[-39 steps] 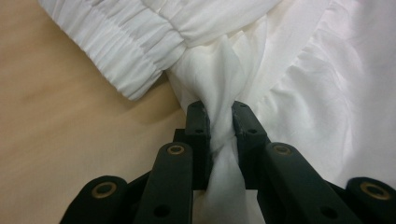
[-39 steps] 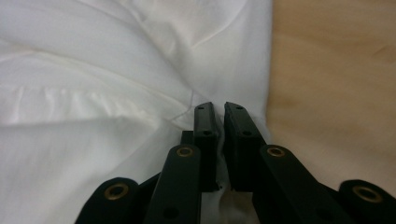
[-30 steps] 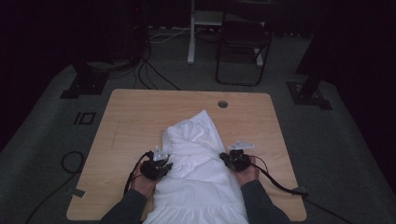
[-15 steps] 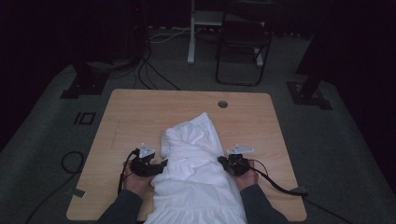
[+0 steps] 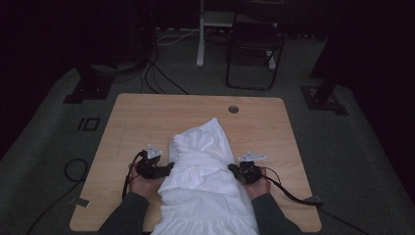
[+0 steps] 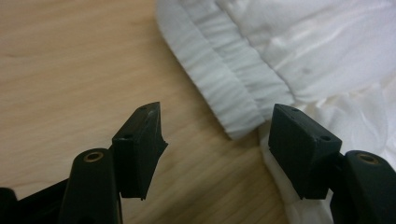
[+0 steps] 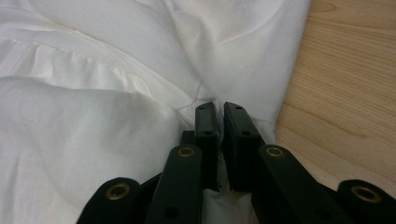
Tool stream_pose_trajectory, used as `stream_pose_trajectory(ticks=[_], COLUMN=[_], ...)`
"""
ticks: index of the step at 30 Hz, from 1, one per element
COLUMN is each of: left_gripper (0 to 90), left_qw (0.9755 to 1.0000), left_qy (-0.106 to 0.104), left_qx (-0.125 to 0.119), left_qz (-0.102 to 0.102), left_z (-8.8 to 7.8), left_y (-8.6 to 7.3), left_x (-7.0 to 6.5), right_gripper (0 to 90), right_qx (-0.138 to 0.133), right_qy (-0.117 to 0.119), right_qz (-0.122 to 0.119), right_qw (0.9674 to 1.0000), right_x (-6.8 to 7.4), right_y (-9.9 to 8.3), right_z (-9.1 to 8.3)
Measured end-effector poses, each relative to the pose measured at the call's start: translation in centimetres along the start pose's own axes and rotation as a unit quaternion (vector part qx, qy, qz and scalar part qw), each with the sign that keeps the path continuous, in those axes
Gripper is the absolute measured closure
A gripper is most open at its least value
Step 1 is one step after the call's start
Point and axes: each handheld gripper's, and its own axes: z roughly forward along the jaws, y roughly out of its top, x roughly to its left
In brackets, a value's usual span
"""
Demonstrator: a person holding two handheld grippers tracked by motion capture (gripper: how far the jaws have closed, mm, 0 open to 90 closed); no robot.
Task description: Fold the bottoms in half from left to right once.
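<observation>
Garment (image 5: pixel 205 181), white, lies on the table (image 5: pixel 137 122), its long axis running from the near edge towards the far edge; the narrow gathered end points away from the person, the broad ruffled part hangs over the near edge between the forearms. Left gripper (image 5: pixel 164 169) sits just beside the garment's left edge. Its jaws stand spread and have just been opening; in the left gripper view a gathered band (image 6: pixel 233 88) lies ahead between them, one jaw touching cloth, neither pressing it. Right gripper (image 5: pixel 237 170) is at the right edge, jaws pressed together and pinching a fold of cloth (image 7: pixel 215 116).

Against the earlier frame: the left gripper has let go of the edge and drawn slightly outward; the right is unchanged.
</observation>
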Motion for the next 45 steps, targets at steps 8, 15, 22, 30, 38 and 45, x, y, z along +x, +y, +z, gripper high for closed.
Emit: stream_pose_trajectory(ticks=[8, 15, 22, 30, 38, 45], left_gripper=[34.7, 74.2, 82.5, 81.8, 77.4, 75.2], left_qw=[0.9994, 0.9984, 0.9985, 0.9973, 0.9965, 0.9959], left_qy=[0.005, -0.006, -0.006, -0.010, -0.019, -0.026], left_qx=[0.024, 0.030, -0.017, -0.035, -0.040, -0.045], left_qz=[0.026, 0.048, 0.052, 0.064, 0.071, 0.074], left_z=[1.6, 2.8, 2.3, 3.5, 4.3, 4.2], left_y=[0.1, 3.1, 7.4, 10.8, 11.5, 11.5], left_x=[-0.8, -1.1, -1.7, -3.6, -4.7, -4.8], right_gripper=[84.1, 84.2, 84.0, 58.6, 43.1, 39.7], right_qx=[0.000, -0.001, 0.002, 0.012, -0.040, -0.058], right_qy=[0.001, 0.001, 0.004, 0.032, 0.034, 0.058], right_qz=[-0.002, -0.001, 0.000, -0.005, -0.035, -0.045], right_qw=[1.0000, 1.0000, 1.0000, 0.9994, 0.9980, 0.9956], right_x=[0.0, 0.0, -0.1, -0.9, -0.9, -0.6], right_y=[0.0, 0.0, 0.1, 1.6, 6.8, 10.7], right_z=[0.0, 0.0, 0.0, -0.1, -0.7, 1.5])
